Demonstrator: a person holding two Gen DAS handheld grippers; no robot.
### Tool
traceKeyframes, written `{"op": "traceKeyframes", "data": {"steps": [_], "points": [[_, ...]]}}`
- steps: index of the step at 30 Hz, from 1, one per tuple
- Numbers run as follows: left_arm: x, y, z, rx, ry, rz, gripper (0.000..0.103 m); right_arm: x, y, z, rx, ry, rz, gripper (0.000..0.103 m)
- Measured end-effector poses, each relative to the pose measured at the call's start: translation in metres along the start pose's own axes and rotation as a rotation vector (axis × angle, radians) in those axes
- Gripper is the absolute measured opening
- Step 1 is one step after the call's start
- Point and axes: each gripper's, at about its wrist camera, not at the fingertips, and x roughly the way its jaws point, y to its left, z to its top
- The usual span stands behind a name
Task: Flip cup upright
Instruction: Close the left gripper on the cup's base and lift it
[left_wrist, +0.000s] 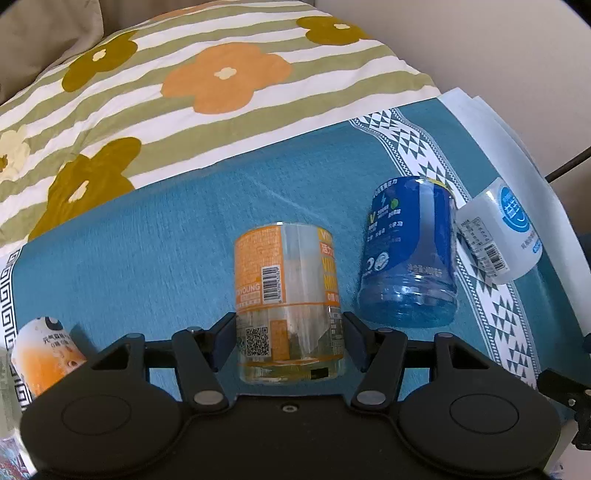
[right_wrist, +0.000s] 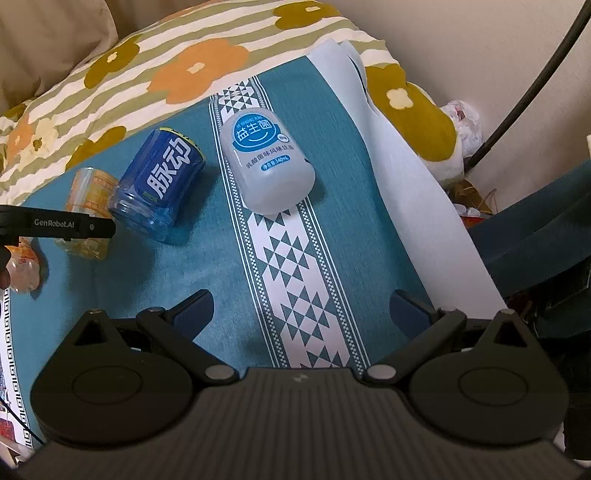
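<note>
My left gripper (left_wrist: 290, 338) is shut on a clear cup with an orange label (left_wrist: 288, 302), its pads on both sides near the lower end; the cup stands on the teal cloth (left_wrist: 147, 258). It also shows in the right wrist view (right_wrist: 90, 210) behind the left gripper's finger (right_wrist: 66, 225). A blue cup (left_wrist: 408, 254) stands just to its right and also shows in the right wrist view (right_wrist: 159, 192). A white cup (right_wrist: 264, 164) lies on its side on the patterned band. My right gripper (right_wrist: 301, 314) is open and empty, hovering above the cloth in front of the white cup.
A small orange-and-white cup (left_wrist: 44, 358) sits at the left edge. A flowered striped quilt (left_wrist: 184, 85) lies behind the cloth. A white sheet (right_wrist: 406, 184) borders the cloth on the right, with a dark cable (right_wrist: 535, 81) and clutter beyond it.
</note>
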Motion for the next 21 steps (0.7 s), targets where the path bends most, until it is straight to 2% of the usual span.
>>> {"op": "traceKeyframes", "data": {"steps": [11, 21], "points": [[-0.05, -0.007, -0.02, -0.07, -0.089, 0.025, 0.064, -0.028, -0.006, -0.002, -0.052, -0.055, 0.054, 0.103], [-0.109, -0.02, -0.075, -0.207, -0.188, 0.07, 0.064, -0.061, -0.01, -0.015, -0.186, -0.118, 0.137, 0.103]]}}
